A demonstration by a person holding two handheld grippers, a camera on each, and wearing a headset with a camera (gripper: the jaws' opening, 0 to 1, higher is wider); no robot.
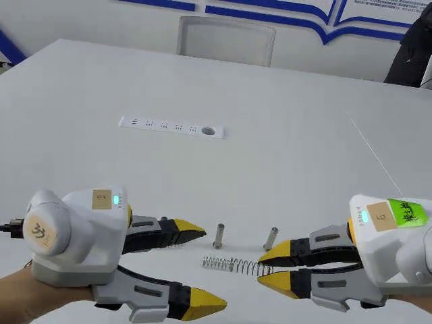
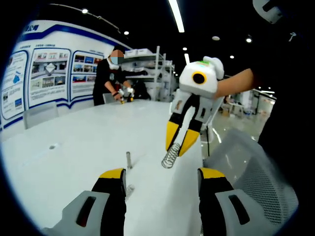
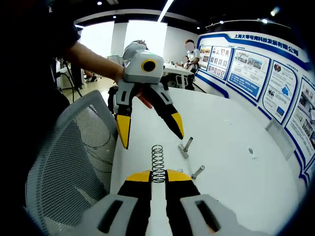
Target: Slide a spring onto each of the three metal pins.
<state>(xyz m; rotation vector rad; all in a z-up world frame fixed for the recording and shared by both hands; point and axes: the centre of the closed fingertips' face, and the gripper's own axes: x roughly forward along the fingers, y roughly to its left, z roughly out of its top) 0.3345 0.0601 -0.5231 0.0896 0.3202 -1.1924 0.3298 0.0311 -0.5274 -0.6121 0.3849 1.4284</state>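
Pinching the right end of a spring (image 1: 229,264), the right tongs (image 1: 265,267) have their yellow tips pressed almost together on the coil. The spring runs left from those tips, low over the near part of the white bench (image 1: 283,135). Whether its free end touches the surface I cannot tell.

Just beyond the spring stand two short metal pins, both upright and bare. The left pin (image 1: 219,236) is beyond the spring's left half, and the right pin (image 1: 271,238) is just beyond the right tongs' tips.

The left tongs (image 1: 201,266) are spread wide and hold nothing. One jaw lies farther and one nearer, with the tips pointing right toward the spring's free end and apart from it. Both tongs are held low over the bench's near edge and face each other tip to tip.

Farther off, a white power strip (image 1: 171,126) lies flat on the bench, and a grey chair (image 1: 226,39) stands at the far edge.
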